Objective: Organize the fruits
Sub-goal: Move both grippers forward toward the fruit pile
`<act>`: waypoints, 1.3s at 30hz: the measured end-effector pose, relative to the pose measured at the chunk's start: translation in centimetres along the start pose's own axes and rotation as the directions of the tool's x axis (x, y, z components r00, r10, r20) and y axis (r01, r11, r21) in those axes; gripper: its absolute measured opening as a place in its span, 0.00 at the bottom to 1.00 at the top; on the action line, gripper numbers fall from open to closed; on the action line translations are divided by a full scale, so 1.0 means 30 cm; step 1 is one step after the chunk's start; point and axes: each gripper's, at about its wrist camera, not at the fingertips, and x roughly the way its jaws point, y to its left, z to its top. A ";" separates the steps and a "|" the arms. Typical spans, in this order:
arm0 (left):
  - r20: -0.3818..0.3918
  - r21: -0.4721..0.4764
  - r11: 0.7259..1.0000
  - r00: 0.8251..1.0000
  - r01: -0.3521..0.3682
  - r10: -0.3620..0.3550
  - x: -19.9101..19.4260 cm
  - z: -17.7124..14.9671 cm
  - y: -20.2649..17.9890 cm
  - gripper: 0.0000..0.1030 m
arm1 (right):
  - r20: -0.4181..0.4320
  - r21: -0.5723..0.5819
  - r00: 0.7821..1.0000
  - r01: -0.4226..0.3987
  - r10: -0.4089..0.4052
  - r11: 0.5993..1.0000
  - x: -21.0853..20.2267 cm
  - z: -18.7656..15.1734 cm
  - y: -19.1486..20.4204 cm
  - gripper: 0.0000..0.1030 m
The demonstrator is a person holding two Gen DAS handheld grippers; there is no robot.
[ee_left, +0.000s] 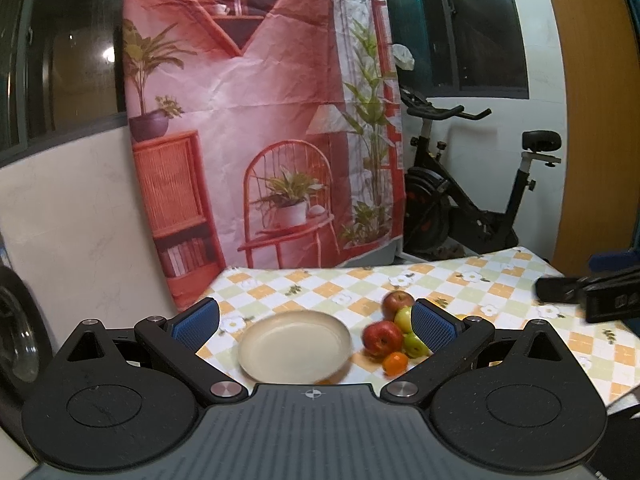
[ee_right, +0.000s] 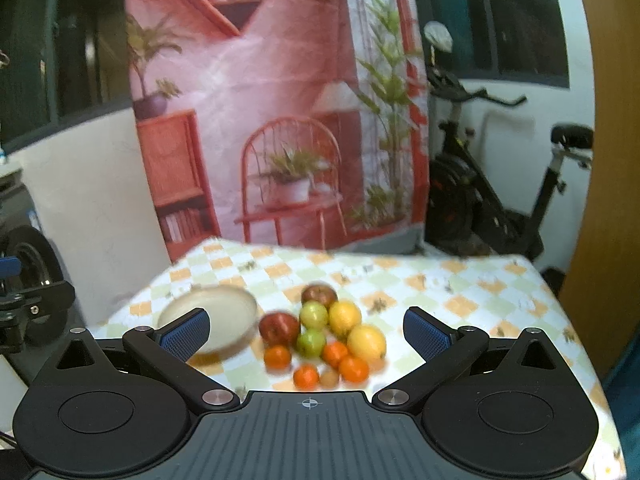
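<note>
Fruits (ee_right: 324,336) heaped beyond both grippers' wide-open, empty jaws — plate (ee_left: 294,347) just left.

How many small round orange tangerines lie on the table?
4, all in the pile's near rows: far left, centre, right, nearest. More may be hidden.

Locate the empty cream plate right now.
In both wrist views the cream plate sits on the checkered tablecloth, left of the fruit pile, nearest a red apple.
</note>
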 end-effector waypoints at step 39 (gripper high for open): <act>-0.230 -0.198 0.965 0.948 0.174 -0.219 0.733 -0.220 -0.095 0.72 | -0.076 -0.115 0.997 -0.038 0.029 0.993 0.625 -0.412 -0.333 0.99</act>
